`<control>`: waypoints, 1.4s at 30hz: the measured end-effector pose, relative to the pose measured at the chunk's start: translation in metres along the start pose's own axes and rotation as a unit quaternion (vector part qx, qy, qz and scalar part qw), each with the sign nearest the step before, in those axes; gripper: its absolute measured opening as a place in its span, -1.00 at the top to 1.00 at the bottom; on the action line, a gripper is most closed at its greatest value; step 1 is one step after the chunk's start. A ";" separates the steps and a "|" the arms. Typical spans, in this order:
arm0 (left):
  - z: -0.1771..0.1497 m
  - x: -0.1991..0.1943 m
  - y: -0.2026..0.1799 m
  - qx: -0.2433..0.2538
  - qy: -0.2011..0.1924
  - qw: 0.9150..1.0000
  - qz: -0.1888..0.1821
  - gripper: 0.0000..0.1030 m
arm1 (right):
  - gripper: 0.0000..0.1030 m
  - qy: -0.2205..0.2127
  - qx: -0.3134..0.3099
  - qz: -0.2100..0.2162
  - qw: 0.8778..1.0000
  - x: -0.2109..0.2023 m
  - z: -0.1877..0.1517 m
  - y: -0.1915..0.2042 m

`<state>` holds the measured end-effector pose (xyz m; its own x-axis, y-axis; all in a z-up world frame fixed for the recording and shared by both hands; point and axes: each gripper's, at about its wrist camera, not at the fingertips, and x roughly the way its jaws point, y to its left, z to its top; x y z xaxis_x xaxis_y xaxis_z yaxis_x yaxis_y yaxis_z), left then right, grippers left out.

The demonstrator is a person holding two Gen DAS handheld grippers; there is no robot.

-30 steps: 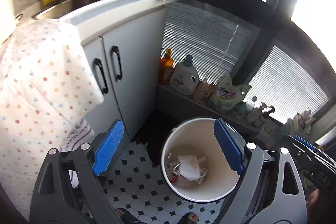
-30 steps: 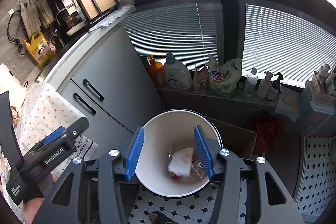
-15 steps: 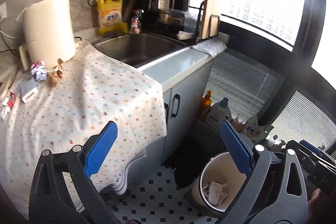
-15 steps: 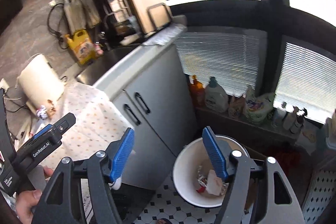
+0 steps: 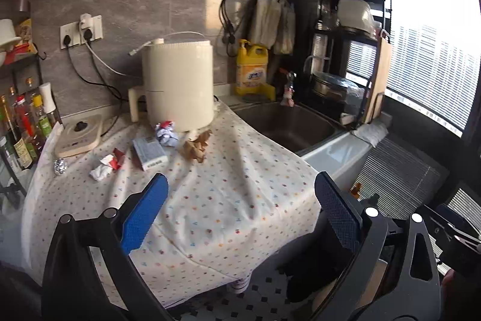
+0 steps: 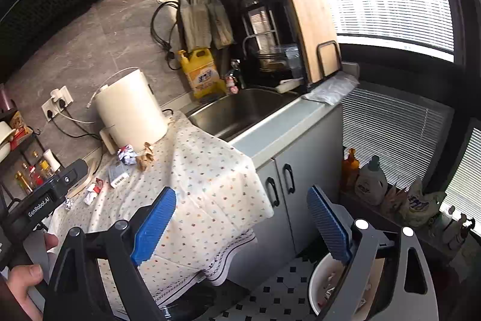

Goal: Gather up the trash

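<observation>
Trash lies on the dotted tablecloth [image 5: 228, 194]: a crumpled brown paper [image 5: 197, 147], a crumpled white-blue wrapper [image 5: 166, 134], a small grey box [image 5: 149, 153], a red-white wrapper [image 5: 106, 166] and a foil ball [image 5: 60, 166]. The same pieces show small in the right wrist view, such as the brown paper [image 6: 146, 156]. The white bin [image 6: 327, 288] with trash in it stands on the floor, partly behind my right finger. My left gripper [image 5: 240, 215] is open and empty, short of the trash. My right gripper [image 6: 240, 227] is open and empty, above the cloth's edge.
A cream appliance [image 5: 179, 84] stands behind the trash. A flat white device [image 5: 78, 136] lies at the left, bottles [image 5: 27, 122] beyond it. The sink [image 5: 288, 125], a yellow detergent jug [image 5: 252, 69] and a dish rack [image 5: 348, 59] are to the right. Cabinet doors [image 6: 282, 188] are below the sink.
Both grippers have risen and swung from over the floor bin up toward the covered countertop. The trash on the cloth has come into view. Both stay open and empty.
</observation>
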<state>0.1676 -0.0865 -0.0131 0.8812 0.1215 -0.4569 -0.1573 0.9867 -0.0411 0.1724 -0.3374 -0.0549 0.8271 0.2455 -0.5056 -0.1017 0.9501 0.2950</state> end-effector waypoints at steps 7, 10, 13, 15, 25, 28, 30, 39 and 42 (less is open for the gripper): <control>-0.001 -0.028 0.052 -0.030 -0.014 0.997 0.066 -0.88 | -0.70 0.017 -0.032 0.052 0.998 0.015 0.000 0.046; -0.005 -0.035 0.073 -0.042 -0.015 0.995 0.089 -0.88 | -0.73 0.023 -0.045 0.066 0.997 0.024 -0.001 0.066; -0.006 -0.040 0.095 -0.057 -0.016 0.992 0.110 -0.88 | -0.78 0.027 -0.055 0.082 0.995 0.031 -0.001 0.085; -0.006 -0.042 0.109 -0.065 -0.018 0.990 0.121 -0.88 | -0.81 0.031 -0.061 0.091 0.993 0.038 -0.001 0.100; 0.004 -0.019 0.189 -0.107 -0.019 0.983 0.151 -0.88 | -0.85 0.040 -0.087 0.110 0.989 0.071 0.005 0.164; 0.007 -0.003 0.208 -0.114 -0.016 0.982 0.150 -0.88 | -0.85 0.042 -0.089 0.106 0.990 0.084 0.010 0.178; 0.008 0.010 0.221 -0.120 -0.013 0.982 0.146 -0.88 | -0.85 0.041 -0.090 0.101 0.990 0.092 0.013 0.186; 0.019 0.076 0.259 -0.122 0.003 0.987 0.102 -0.88 | -0.84 0.054 -0.083 0.064 0.993 0.144 0.021 0.214; 0.023 0.099 0.267 -0.117 0.011 0.990 0.084 -0.88 | -0.85 0.058 -0.081 0.050 0.994 0.160 0.021 0.223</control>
<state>0.2236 0.1914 -0.0489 0.8243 0.2765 -0.4941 -0.4016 0.9006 -0.1661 0.2939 -0.0901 -0.0527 0.7398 0.3527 -0.5730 -0.2763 0.9357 0.2193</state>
